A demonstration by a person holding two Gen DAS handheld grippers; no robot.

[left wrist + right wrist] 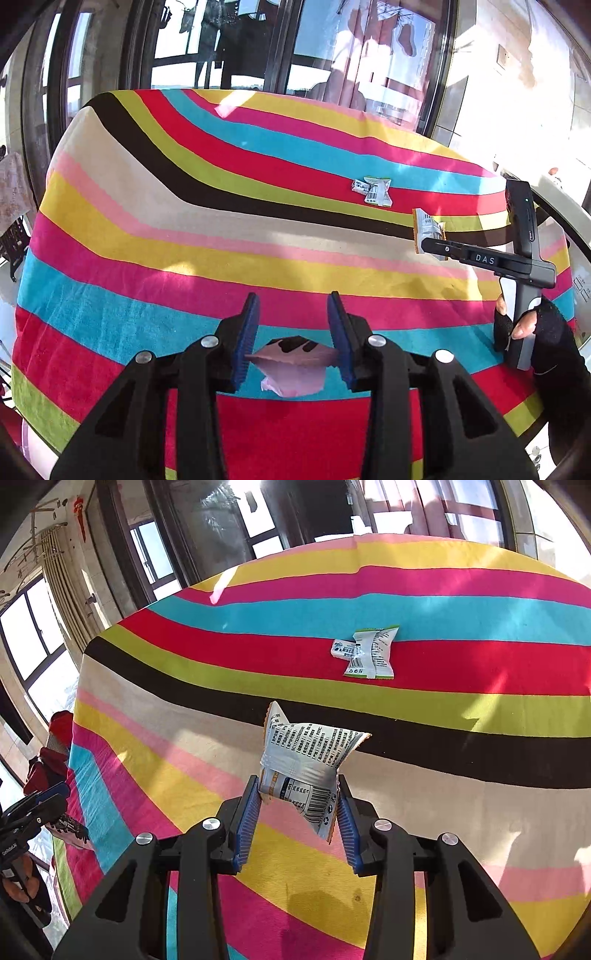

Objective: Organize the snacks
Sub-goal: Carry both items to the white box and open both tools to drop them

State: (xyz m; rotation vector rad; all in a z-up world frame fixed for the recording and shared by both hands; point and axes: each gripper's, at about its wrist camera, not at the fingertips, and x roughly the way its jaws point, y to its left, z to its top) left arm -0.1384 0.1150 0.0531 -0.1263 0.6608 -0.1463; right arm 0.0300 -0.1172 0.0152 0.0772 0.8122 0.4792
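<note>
My left gripper (293, 306) is shut on a pink snack packet (291, 356), which is pinched crumpled between the blue pads above the striped cloth. My right gripper (298, 781) is shut on a silver-white packet with an orange edge (308, 749), held up over the cloth. The same packet (428, 227) and right gripper (430, 245) show at the right of the left wrist view. Farther back on the red stripe lies a green-and-white packet (373, 653) (378, 192), with a small white packet (342, 650) (359, 185) touching its left side. The left gripper (59, 794) shows at the right wrist view's left edge.
A cloth with bright stripes (184, 229) covers the whole table and drops off at the far and left edges. A person's hand in a black fingerless glove (528, 325) holds the right gripper's handle. Dark-framed windows (229, 48) stand behind the table.
</note>
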